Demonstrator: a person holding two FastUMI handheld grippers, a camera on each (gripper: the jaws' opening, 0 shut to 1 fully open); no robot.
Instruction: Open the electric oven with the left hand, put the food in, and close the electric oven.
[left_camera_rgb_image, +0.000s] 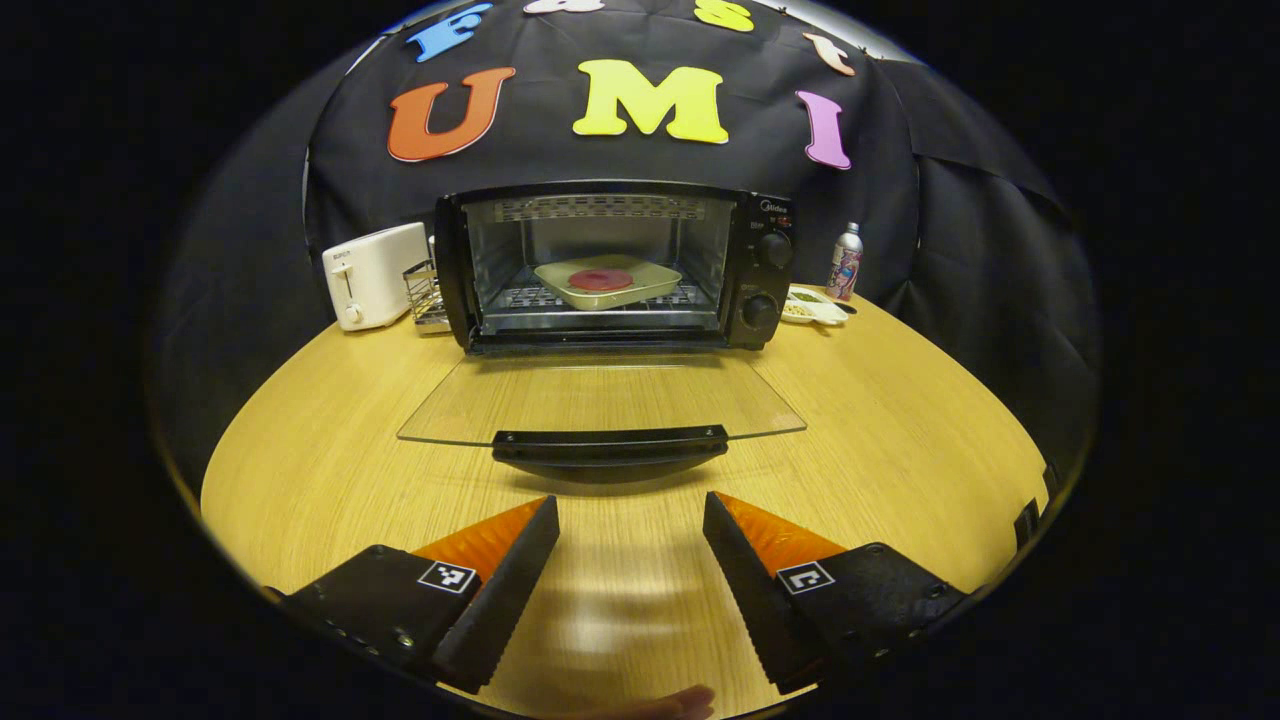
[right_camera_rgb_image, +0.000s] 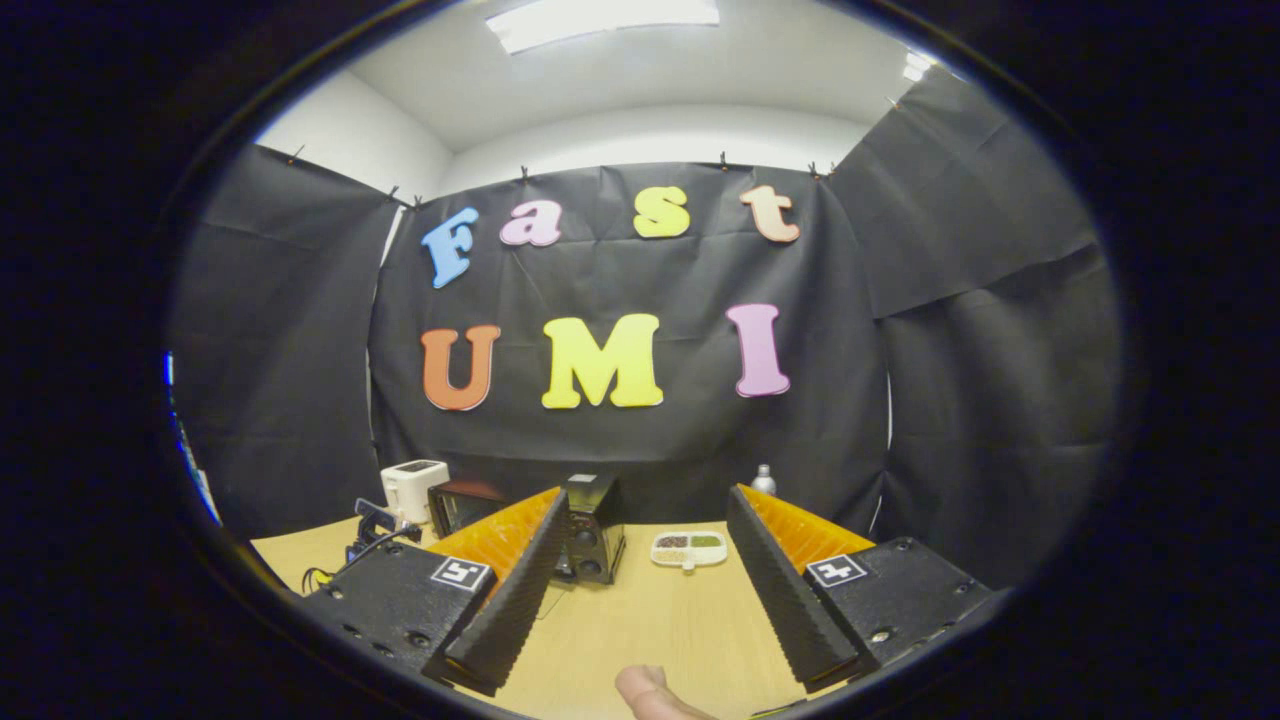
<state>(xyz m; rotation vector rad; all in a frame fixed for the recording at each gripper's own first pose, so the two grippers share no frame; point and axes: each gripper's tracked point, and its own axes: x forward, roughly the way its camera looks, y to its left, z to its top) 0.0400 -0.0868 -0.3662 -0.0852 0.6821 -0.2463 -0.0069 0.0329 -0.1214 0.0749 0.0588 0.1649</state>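
Spread wide and empty, the left tongs (left_camera_rgb_image: 630, 520) are seen low over the wooden surface (left_camera_rgb_image: 900, 450), with nothing held between the ribbed fingers. Straight ahead of them, just beyond the fingertips, the black door handle (left_camera_rgb_image: 610, 447) is found, its long axis lying crosswise to the tongs. It is carried on the front edge of the glass door (left_camera_rgb_image: 600, 400), which is let down flat toward the tongs. Beyond the door the electric oven (left_camera_rgb_image: 615, 265) stands open, and inside it, on the rack, a pale tray (left_camera_rgb_image: 608, 282) with a round red piece of food (left_camera_rgb_image: 600, 279) is already set. To the left of the oven a white toaster (left_camera_rgb_image: 375, 275) is placed; to the right, a small divided dish (left_camera_rgb_image: 815, 305) and a bottle (left_camera_rgb_image: 845, 262).

The right tongs (right_camera_rgb_image: 640, 545) are likewise held apart and empty, raised and well back from the oven, which is seen ahead and to their left. The loading is judged done, with only the closing left. The left tongs are the nearer to the handle, so the door would be lifted from there, taken from beneath or across its width.
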